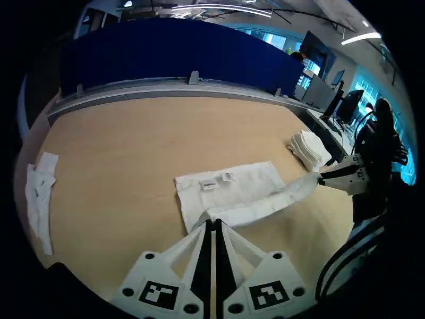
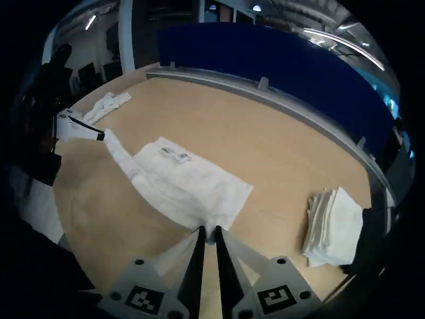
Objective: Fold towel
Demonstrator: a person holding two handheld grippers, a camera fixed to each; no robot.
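The white rectangular terry towel [image 1: 239,183] lies flat near the middle of the pale wooden table [image 1: 133,143], with its near long edge lifted into a taut strip. In the left gripper view the left gripper [image 1: 214,223], at 6 o'clock, has its fingers pressed together on one end of that strip. In the right gripper view the right gripper [image 2: 209,233], also at 6 o'clock, is clamped on the other end. A stack of folded white towels [image 1: 309,149] sits at 3 o'clock. A crumpled white cloth [image 1: 40,196], possibly another towel, lies at 9 o'clock. A dark blue partition [image 1: 175,53] stands at 12 o'clock.
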